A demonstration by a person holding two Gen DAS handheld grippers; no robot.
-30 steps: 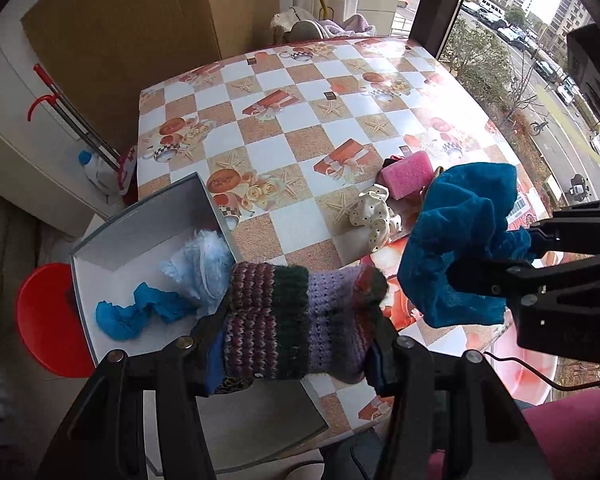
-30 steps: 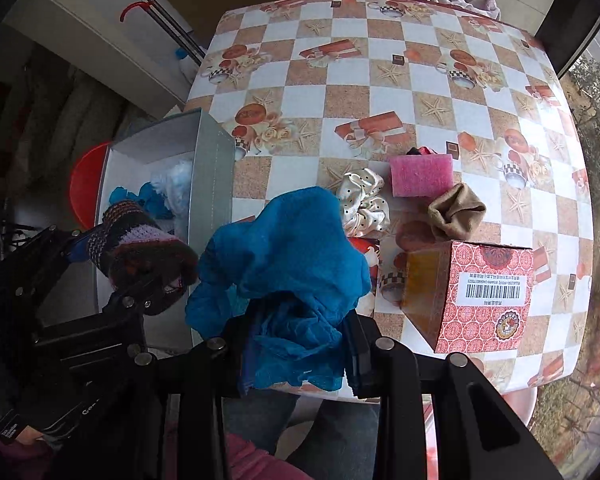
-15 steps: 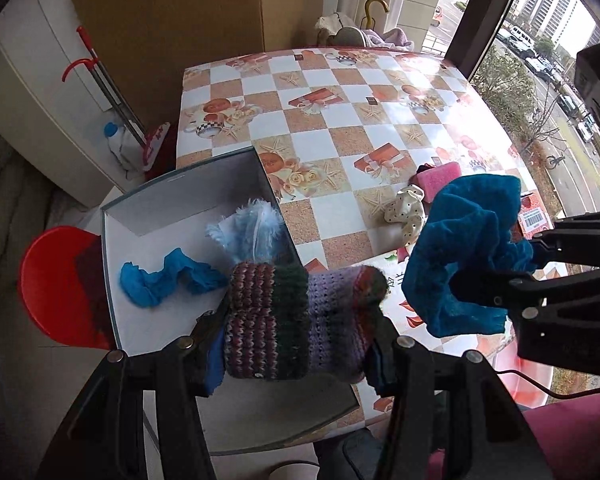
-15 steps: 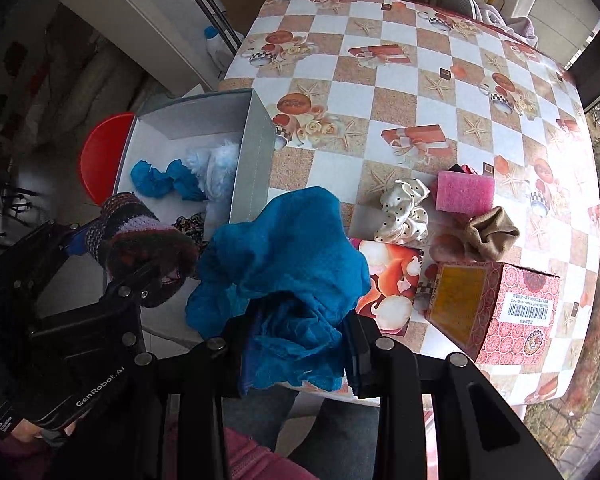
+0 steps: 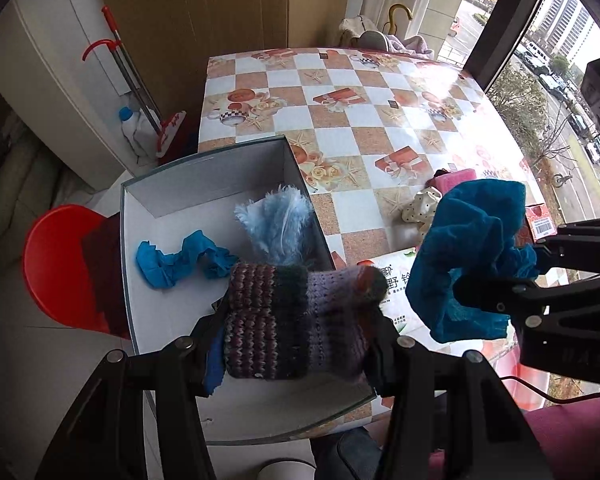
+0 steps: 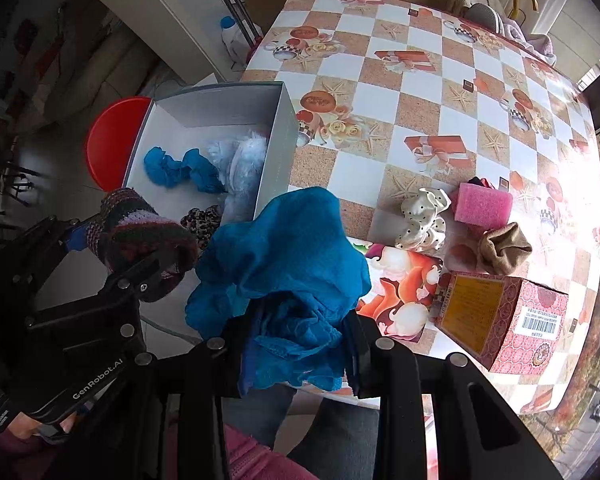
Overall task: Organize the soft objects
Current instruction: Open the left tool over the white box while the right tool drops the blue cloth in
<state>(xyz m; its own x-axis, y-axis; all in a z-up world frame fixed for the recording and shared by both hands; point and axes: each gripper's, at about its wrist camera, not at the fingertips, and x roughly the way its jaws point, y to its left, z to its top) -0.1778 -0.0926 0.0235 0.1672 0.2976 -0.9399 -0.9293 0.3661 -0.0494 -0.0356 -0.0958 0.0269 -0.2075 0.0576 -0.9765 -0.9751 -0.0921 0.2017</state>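
Two grippers: both loaded, side by side at the lower part of each view.
Left gripper [image 5: 296,344]: clamped on a striped knitted piece [image 5: 292,324], purple, green and lilac bands, held crosswise between the fingers; lower centre of the left wrist view, over the near end of the box.
Right gripper [image 6: 296,344]: clamped on a teal cloth [image 6: 284,276], bunched, its upper folds spilling above the fingers; lower centre of the right wrist view, over the near edge of the surface just beside the box.
Box [image 5: 204,184]: grey, open-topped, white inside, at the left edge of the checkered surface [image 5: 340,120]; left centre of both views.
Box contents: crumpled blue item [image 5: 176,260] on the floor of the box, pale blue fluffy item [image 5: 280,220] against the right wall, leopard-print scrunchie [image 6: 202,220] at the near end, seen in the right wrist view only.
Loose on surface, right of frame: cream dotted scrunchie [image 6: 422,220], pink sponge [image 6: 482,206] just beside it, brown cloth ball [image 6: 504,248] near the sponge.
Cartons: red patterned carton [image 6: 504,316] with barcode, lower right; flat printed pack [image 6: 396,292] touching its left side.
Off surface: red stool [image 5: 60,268] left of the box.
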